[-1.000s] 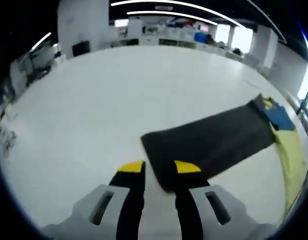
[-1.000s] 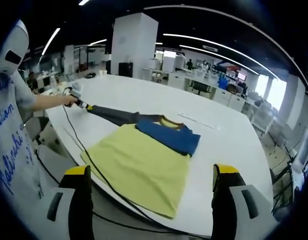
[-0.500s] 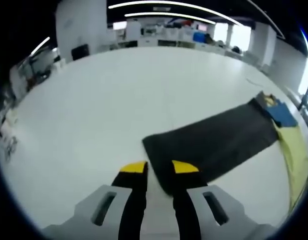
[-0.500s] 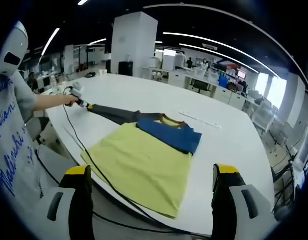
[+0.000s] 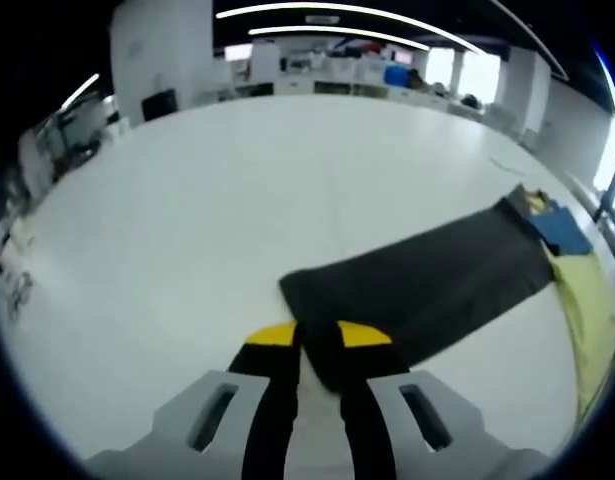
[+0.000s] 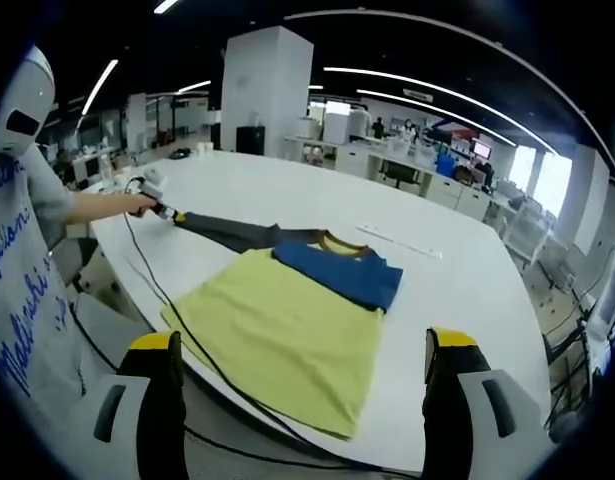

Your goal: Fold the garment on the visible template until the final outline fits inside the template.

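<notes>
Left gripper view: the left gripper (image 5: 317,335), jaws nearly together, pinches the cuff of the dark sleeve (image 5: 427,280), drawn straight along the white bench (image 5: 187,200). Right gripper view: the right gripper (image 6: 302,350) hovers off the bench edge, jaws wide apart and empty. One garment (image 6: 287,320) lies near that edge, yellow body flat, blue part (image 6: 337,270) folded over; folding appears barely begun. No template outline is discernible. One black cable (image 6: 187,340) crosses it.

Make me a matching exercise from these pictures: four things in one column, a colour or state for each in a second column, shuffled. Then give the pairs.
Things:
1. sleeve
2. shirt body
3. left gripper
4. right gripper

States:
A. jaws wide apart, holding nothing
B. dark grey, stretched out flat
C. jaws closed on the cuff edge
D. yellow-green, near the table edge

Pairs: 1-B, 2-D, 3-C, 4-A
</notes>
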